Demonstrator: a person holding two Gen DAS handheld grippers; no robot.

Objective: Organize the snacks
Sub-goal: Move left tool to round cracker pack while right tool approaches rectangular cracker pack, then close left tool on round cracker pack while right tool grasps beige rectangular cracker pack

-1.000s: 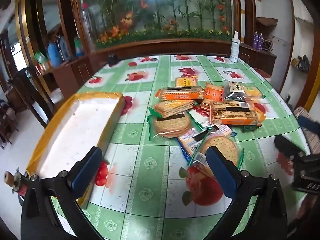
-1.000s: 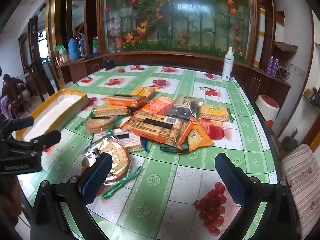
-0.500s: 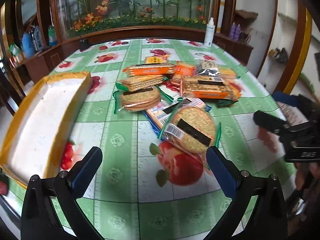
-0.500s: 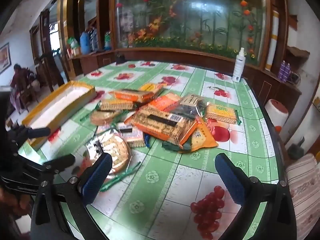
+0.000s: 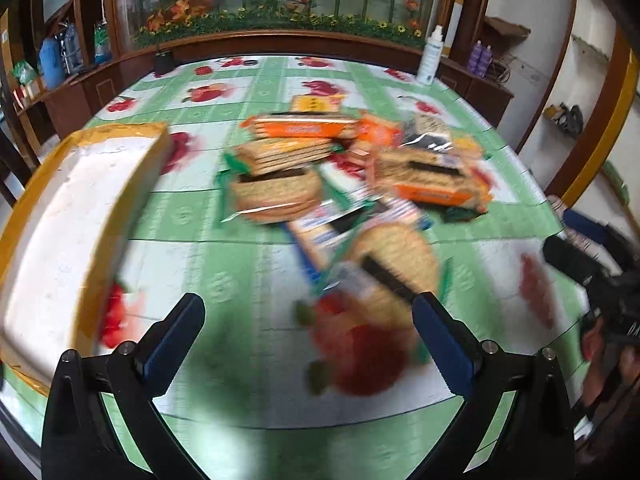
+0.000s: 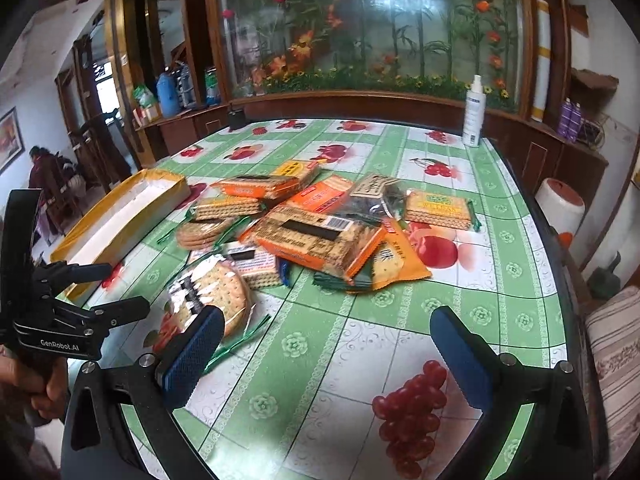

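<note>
A pile of snack packets lies mid-table on a green fruit-print cloth. Nearest the grippers is a round cracker packet (image 5: 394, 264) (image 6: 216, 288); behind it sits a large orange cracker packet (image 5: 432, 180) (image 6: 320, 240). A yellow tray (image 5: 60, 220) (image 6: 120, 216) with a white inside stands at the left edge, with nothing in it. My left gripper (image 5: 308, 300) (image 6: 116, 286) is open above the cloth, just short of the round packet. My right gripper (image 6: 326, 312) (image 5: 568, 236) is open and holds nothing, its left finger beside that packet. The left wrist view is motion-blurred.
A white spray bottle (image 6: 474, 116) (image 5: 430, 56) stands at the table's far right edge. A wooden cabinet with flower-painted glass (image 6: 360, 32) backs the table. A striped cushion (image 6: 616, 352) and a red-topped bin (image 6: 560, 204) sit to the right. A person (image 6: 40, 168) sits far left.
The left gripper has been swinging over the near side of the table and is still moving, so its view blurs. The right gripper has shifted only slightly. Both stayed open.
</note>
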